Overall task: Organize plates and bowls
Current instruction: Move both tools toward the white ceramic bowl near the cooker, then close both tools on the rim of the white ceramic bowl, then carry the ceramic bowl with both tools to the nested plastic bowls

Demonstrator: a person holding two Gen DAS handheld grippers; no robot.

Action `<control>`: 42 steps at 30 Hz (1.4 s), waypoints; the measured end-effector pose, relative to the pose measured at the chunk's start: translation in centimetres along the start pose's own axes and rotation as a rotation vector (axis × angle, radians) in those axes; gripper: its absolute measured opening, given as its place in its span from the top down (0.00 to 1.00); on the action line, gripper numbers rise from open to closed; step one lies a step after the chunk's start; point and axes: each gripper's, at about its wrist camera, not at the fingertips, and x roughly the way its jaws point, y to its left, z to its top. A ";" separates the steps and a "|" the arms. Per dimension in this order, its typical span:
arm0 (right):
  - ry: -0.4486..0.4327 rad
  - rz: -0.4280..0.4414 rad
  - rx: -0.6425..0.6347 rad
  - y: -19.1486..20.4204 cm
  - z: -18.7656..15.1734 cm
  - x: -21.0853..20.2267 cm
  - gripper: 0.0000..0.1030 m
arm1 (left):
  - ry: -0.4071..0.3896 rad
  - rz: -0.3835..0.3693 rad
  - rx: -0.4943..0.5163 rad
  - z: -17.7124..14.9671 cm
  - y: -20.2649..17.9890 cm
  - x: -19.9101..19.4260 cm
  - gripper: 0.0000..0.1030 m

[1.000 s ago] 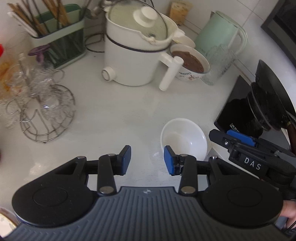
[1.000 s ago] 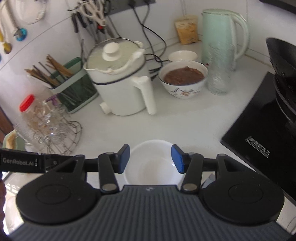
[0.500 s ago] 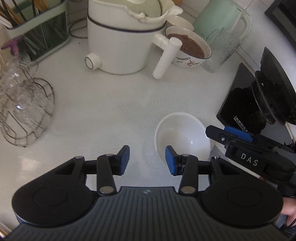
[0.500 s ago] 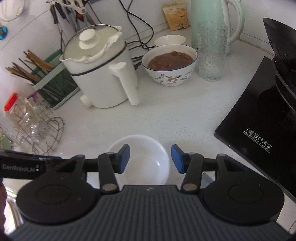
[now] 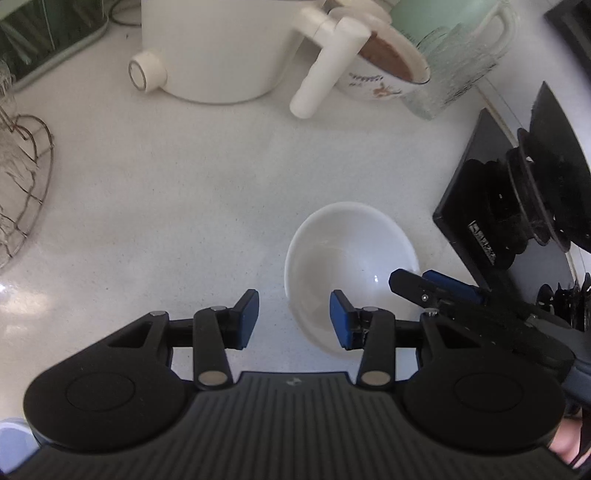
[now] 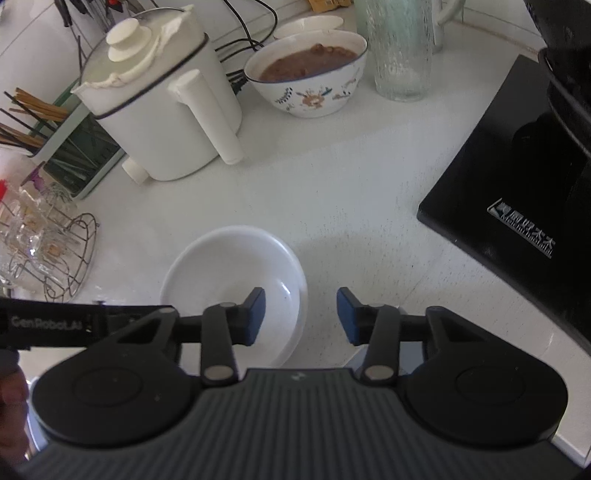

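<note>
An empty white bowl (image 5: 351, 258) (image 6: 229, 266) sits upright on the pale counter. My left gripper (image 5: 293, 319) is low over the bowl's left side. Its jaws are open, and the rim runs between them without touching either pad. One left fingertip (image 5: 338, 319) hangs inside the bowl. My right gripper (image 6: 301, 315) straddles the opposite rim with one fingertip (image 6: 256, 314) inside the bowl. Its jaws are closing, and neither pad presses on the rim. Each gripper shows in the other's view: the right gripper (image 5: 436, 288) and the left gripper (image 6: 51, 323).
Behind the bowl stand a white electric pot (image 6: 162, 110), a patterned bowl of brown food (image 6: 310, 77), a ribbed glass (image 6: 402, 51) and a small white dish (image 6: 310, 26). A black cooktop (image 6: 517, 184) with a dark wok (image 5: 550, 173) is to the right. A wire glass rack (image 6: 51, 251) and a chopstick holder (image 6: 77, 158) are to the left.
Both grippers have come down closer to the white bowl, and each now straddles one side of its rim. The right jaws have narrowed.
</note>
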 end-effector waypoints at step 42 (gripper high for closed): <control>0.003 0.104 0.072 1.0 1.9 -3.0 0.91 | -0.029 -0.102 -0.132 -0.1 1.0 -5.9 0.90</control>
